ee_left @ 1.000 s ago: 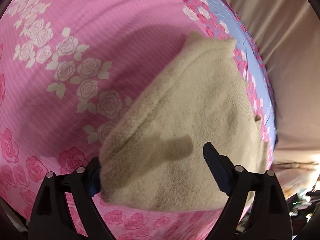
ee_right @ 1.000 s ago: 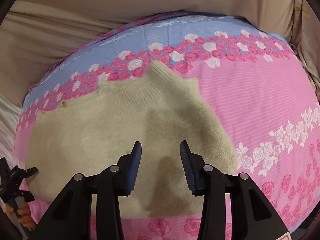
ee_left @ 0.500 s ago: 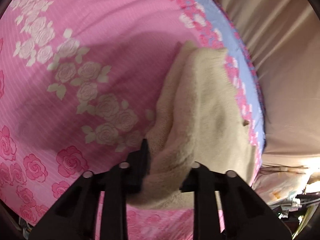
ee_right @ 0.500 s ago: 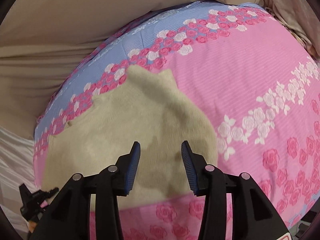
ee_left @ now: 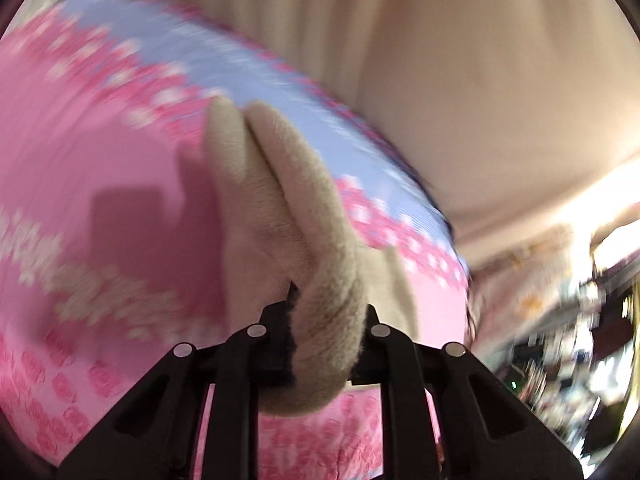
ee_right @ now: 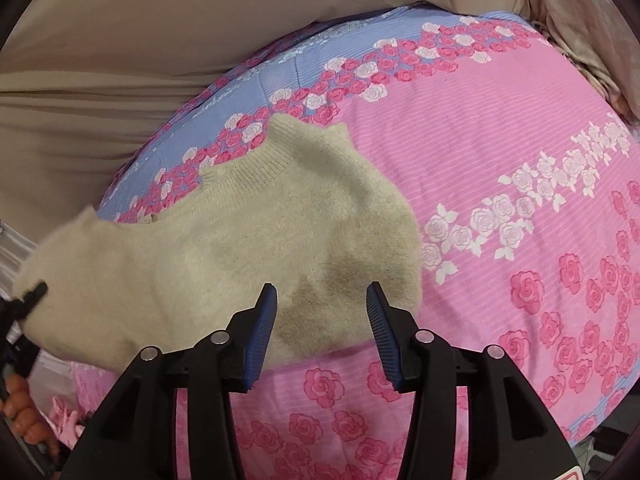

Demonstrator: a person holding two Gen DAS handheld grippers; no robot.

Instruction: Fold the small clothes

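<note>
A fuzzy cream knit sweater [ee_right: 240,248] lies on the pink rose-print bedspread [ee_right: 500,140], its ribbed neck towards the blue border. My left gripper [ee_left: 330,304] is closing on the sweater's left edge [ee_left: 280,200]; its pads press a thick fold that rises off the bed. In the right wrist view that lifted corner shows at the left, with a black fingertip [ee_right: 34,294] on it. My right gripper [ee_right: 322,292] hovers over the sweater's near right part, jaws opening, nothing between them.
Beige fabric [ee_right: 120,40] lies beyond the blue border of the bedspread. A person's fingers [ee_right: 20,400] show at the lower left of the right wrist view. Blurred room clutter [ee_left: 560,340] sits past the bed's right edge.
The left gripper went from open around the sweater's edge to shut on it, then rose and rolled, pulling the fold up. The right gripper's jaws spread wider and it shifted a little over the sweater.
</note>
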